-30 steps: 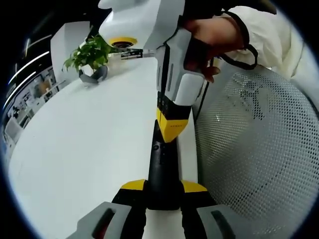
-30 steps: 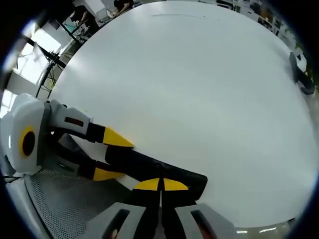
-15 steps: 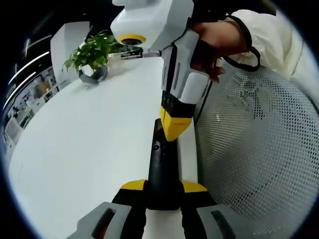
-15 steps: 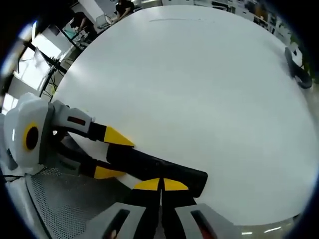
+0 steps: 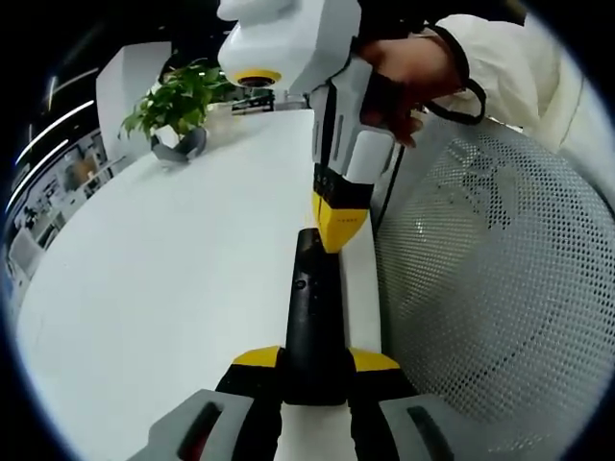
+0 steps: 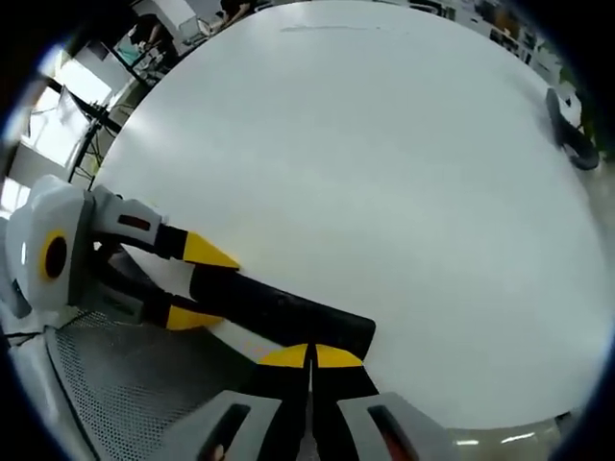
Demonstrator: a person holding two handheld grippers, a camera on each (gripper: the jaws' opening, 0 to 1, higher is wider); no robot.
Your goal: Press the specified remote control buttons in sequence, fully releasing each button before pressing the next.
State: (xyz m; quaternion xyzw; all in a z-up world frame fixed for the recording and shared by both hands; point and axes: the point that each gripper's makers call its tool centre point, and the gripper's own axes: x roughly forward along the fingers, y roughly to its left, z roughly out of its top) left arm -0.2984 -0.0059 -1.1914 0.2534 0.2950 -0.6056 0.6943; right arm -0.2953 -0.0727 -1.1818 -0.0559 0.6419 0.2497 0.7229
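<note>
text: none legible; small dark marks on yellow tool (image 5: 338, 230) tip: unreadable

Plastics, a smooth table and a perforated chair back.

The remote control (image 5: 312, 317) looks like matt black plastic with a faint sheen along its length. The left gripper (image 5: 315, 363) and right gripper (image 6: 309, 357) have smooth yellow tips on black jaws and glossy white and grey plastic shells. The table (image 5: 163, 279) is smooth, matt white. At 3 o'clock in the left gripper view, a chair back (image 5: 490, 288) is white perforated mesh. The person's sleeve (image 5: 509, 58) is cream cloth.
</note>
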